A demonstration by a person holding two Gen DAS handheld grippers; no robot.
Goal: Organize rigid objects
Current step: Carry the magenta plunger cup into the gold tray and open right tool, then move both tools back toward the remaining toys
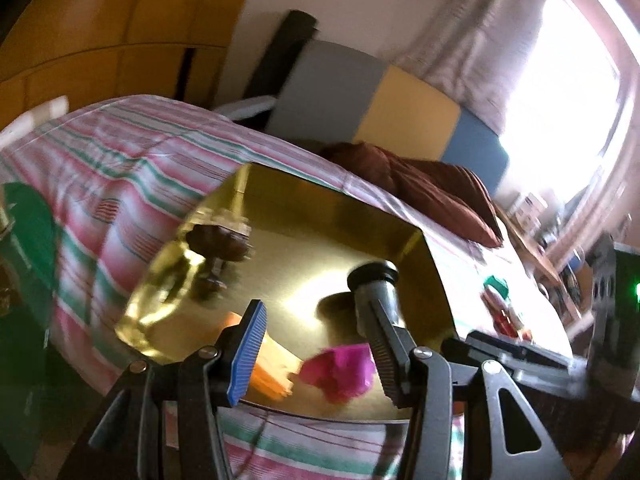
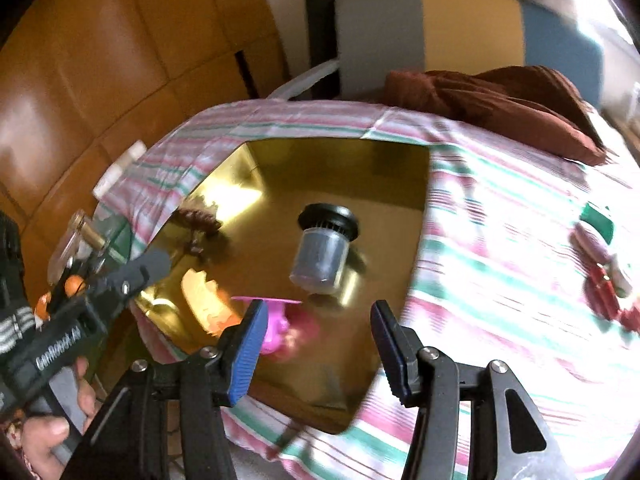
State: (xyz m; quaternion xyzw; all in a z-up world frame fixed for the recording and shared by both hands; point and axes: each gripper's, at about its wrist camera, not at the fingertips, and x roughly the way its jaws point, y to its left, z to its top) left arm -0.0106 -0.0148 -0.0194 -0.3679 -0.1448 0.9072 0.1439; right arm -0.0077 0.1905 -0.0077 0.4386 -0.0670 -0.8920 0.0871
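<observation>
A shiny gold tray lies on a striped bed cover. In it are a grey canister with a black cap, a pink plastic piece, an orange object and a dark brown knobbly object. My left gripper is open over the tray's near edge, above the pink piece. My right gripper is open over the tray's near side. The left gripper also shows at the left of the right wrist view.
Red and green items lie on the cover right of the tray. A brown pillow and a grey, yellow and blue headboard stand behind. A glass bottle is at the left.
</observation>
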